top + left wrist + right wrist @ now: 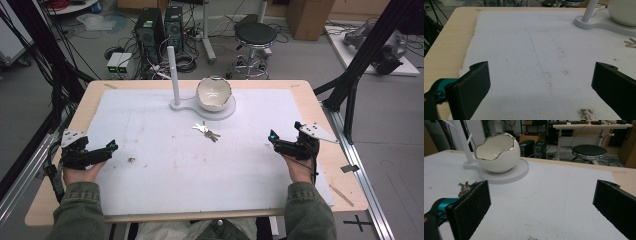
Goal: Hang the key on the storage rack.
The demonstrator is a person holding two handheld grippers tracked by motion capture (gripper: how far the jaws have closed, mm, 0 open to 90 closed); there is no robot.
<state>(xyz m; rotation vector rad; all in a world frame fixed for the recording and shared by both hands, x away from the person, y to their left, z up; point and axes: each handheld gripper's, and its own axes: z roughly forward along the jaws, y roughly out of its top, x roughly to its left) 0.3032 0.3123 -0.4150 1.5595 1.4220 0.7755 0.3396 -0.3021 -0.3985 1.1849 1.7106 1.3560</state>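
A bunch of keys [206,131] lies flat on the white mat [200,170], a little toward me from the round white stand [220,112] that carries the egg-shaped bowl [214,93] with its jagged silver rim. A white post [173,75] rises upright from the stand's smaller lobe, to the left of the bowl. The keys lie apart from the stand and well apart from both of my tools. My left gripper [111,148] rests low at the mat's left edge, its jaws spread wide with bare mat between them; a small brown stain [131,160] sits just beside it. My right gripper [272,137] sits near the mat's right edge, jaws likewise gaping and holding nothing. In the right gripper view, the keys [466,187] peek out past my left jaw, with the bowl [499,153] beyond them.
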